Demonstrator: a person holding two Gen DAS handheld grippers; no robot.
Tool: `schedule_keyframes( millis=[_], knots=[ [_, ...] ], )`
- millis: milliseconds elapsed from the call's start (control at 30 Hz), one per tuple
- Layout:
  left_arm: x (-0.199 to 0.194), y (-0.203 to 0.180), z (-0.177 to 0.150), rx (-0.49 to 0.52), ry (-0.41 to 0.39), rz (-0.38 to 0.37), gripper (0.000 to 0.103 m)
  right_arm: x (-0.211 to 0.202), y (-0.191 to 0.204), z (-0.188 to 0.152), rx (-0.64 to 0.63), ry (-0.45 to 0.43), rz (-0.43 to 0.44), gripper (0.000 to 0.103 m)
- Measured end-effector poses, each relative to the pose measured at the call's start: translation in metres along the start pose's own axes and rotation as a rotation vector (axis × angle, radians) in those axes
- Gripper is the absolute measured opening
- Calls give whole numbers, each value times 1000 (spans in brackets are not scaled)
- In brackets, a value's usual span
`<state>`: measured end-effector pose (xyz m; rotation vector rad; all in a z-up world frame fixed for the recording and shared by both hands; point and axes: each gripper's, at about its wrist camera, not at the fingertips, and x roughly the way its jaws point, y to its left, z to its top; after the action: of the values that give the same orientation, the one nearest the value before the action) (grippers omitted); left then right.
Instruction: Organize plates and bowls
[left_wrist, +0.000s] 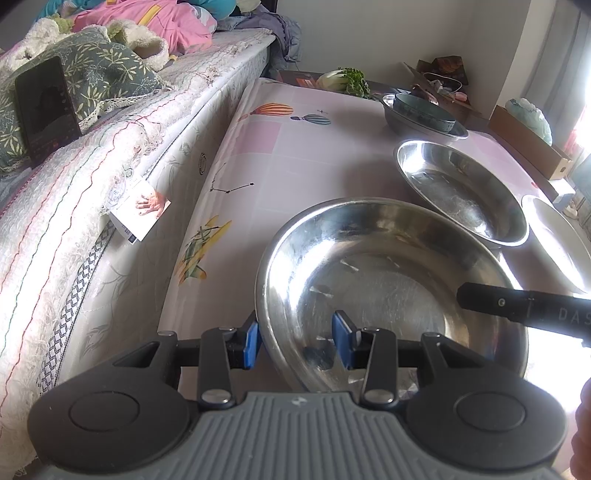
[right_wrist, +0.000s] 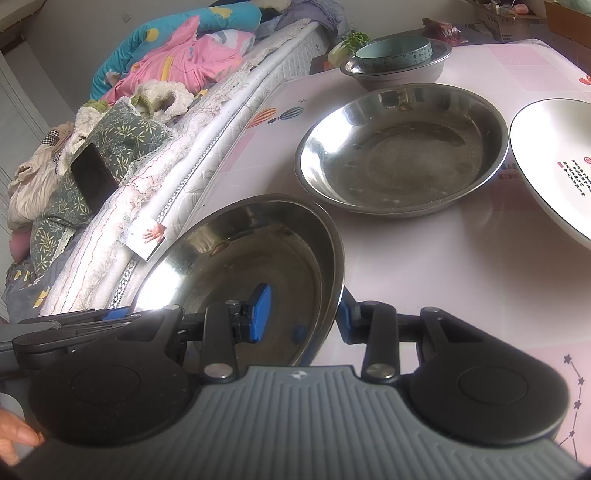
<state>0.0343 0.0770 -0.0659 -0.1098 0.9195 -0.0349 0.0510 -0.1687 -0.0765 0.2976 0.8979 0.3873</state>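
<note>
Both grippers straddle the rim of the near steel dish (left_wrist: 391, 295), which serves here as the reference point. The left gripper (left_wrist: 297, 341) has one blue pad outside the dish's left rim and one inside the bowl; whether the pads actually press the wall cannot be told for certain, but the jaws stand narrow around it. The right gripper (right_wrist: 303, 314) sits likewise on the opposite rim, one pad inside and one outside, apparently clamped. The dish appears tilted, its far edge raised off the table (right_wrist: 461, 280), which suggests the lifting step is in hand. Beyond the near dish lies a second steel dish (right_wrist: 402, 147), empty and flat on the cloth; further beyond, a teal bowl (right_wrist: 395, 53) rests inside a third steel basin (right_wrist: 399, 79). To the right of the near dish sits a white plate (right_wrist: 550, 162) with printed text. The next move likely calls for carrying the near dish level and nesting it into the second, both grips held even. The steel is scratched, glossy and slippery.
</note>
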Motion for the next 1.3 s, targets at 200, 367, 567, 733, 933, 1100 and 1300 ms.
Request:
schedule_keyframes(
  millis=[200,367,567,733,933,1100,1300],
  knots=[
    [0,-1,0,3,0,2,42,0,0,0,0,1,0,36],
    [0,-2,-1,5,0,3,42,0,0,0,0,0,0,36],
    [0,-2,-1,8,-1,3,42,0,0,0,-1,0,-1,36],
    [0,-2,0,13,-3,4,42,0,0,0,-2,0,-1,36],
    [-1,-3,1,16,-6,5,42,0,0,0,-2,0,-1,36],
    [-1,-3,1,16,-6,6,42,0,1,0,-3,0,-2,36],
    [-4,-4,2,20,-12,7,42,0,0,0,-6,0,-2,36]
  ],
)
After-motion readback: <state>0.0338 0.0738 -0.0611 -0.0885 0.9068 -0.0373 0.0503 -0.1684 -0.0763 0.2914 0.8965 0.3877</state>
